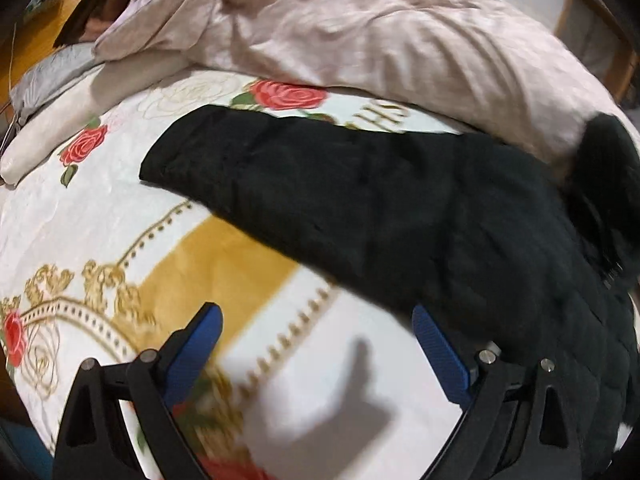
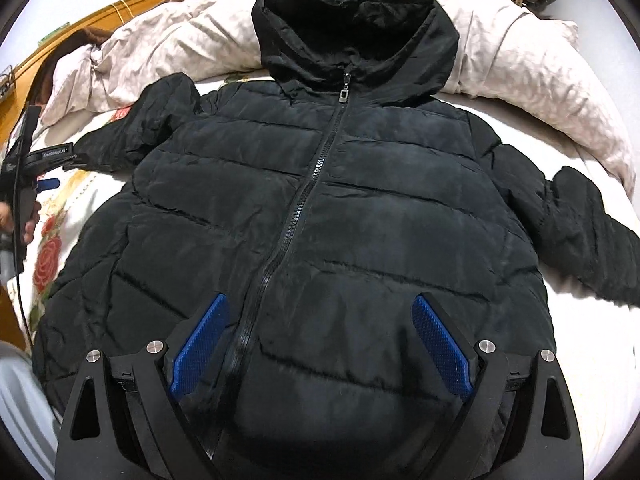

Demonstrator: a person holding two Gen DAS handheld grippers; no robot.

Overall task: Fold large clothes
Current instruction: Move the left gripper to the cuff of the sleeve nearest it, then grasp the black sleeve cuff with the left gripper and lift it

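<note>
Currently, jacket: black hooded puffer jacket (image 2: 320, 200) is lying zipped and face up across the centre of the right wrist frame, hood at top, sleeves spreading to both sides.
Bed: rose-patterned bedspread (image 1: 100, 220) is showing at left; beige duvet (image 1: 360, 28) is bunching along the top.
Left gripper (image 1: 318, 344): gaping released beside a sleeve.
Right gripper (image 2: 320, 332): hovering released, grasping nothing, over the hem.
</note>
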